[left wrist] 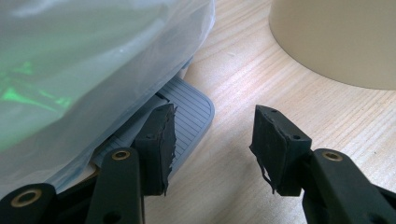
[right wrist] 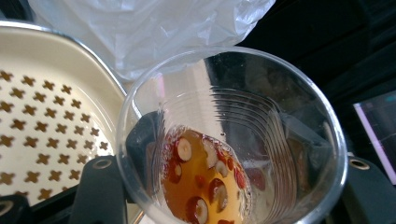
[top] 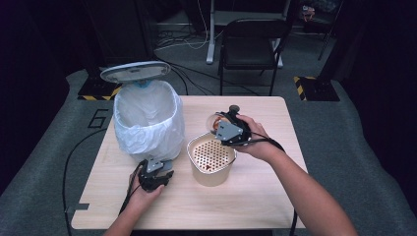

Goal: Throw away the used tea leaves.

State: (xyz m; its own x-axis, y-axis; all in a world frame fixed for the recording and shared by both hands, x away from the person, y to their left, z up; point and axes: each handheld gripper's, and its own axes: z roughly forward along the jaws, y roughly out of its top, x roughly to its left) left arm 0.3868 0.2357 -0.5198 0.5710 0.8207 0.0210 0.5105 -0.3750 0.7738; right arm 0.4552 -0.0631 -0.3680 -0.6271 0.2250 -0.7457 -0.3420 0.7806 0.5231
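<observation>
Cup (right wrist: pixel 231 140) of amber liquid with fruit bits, clamped in right gripper (top: pixel 231 129), tipped beside the perforated strainer tub (top: pixel 211 160) (probably to drain solids). Left gripper (top: pixel 156 176), jaws apart but empty, presses the bin's pedal (left wrist: pixel 189 119), lid (top: pixel 135 72) up, on desk (top: pixel 255 196)

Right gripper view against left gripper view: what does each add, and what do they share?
Right gripper view: a clear cup clamped in the right claw, with amber liquid and red fruit slices, beside the container's perforated insert.
Left gripper view: the bin's grey pedal under one pad of the open left claw, and the wooden tabletop.
Shared: the white bin bag and the beige container.
</observation>
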